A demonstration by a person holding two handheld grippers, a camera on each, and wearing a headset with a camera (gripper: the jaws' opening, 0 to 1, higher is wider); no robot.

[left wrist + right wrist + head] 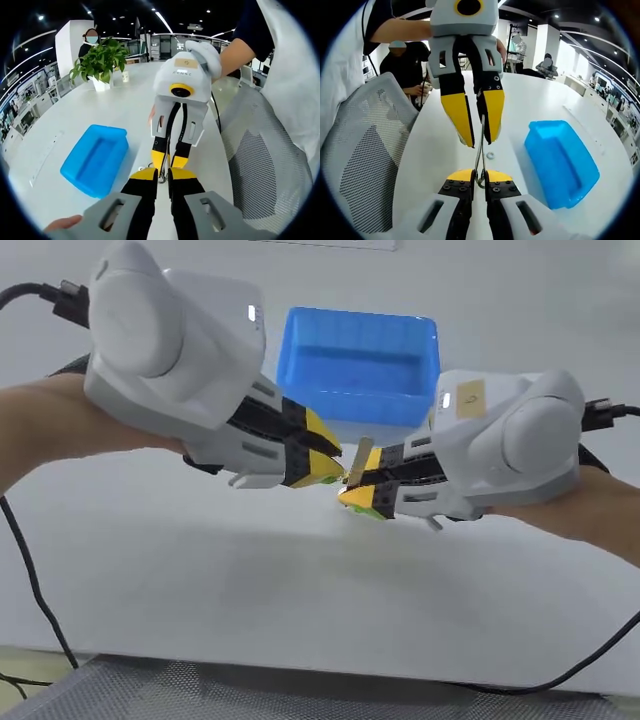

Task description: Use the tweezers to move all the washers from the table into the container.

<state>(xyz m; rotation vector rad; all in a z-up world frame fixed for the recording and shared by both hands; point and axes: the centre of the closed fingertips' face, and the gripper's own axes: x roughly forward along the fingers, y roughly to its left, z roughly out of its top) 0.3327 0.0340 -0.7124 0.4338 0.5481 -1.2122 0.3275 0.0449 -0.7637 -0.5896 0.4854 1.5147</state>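
Pinching tweezers point(479, 155), right hand-held gripper point(479, 179) near washer point(490, 155).

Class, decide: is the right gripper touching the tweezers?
Touching: the right gripper has its jaws shut on the tweezers, with no gap, seen plainly in the right gripper view.

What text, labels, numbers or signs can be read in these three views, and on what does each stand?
Nothing can be read for certain.
On the right gripper, a pale label on the housing: one mark, too blurred to read.
The same label in the left gripper view: print too small to read.
The blue container: no markings show.
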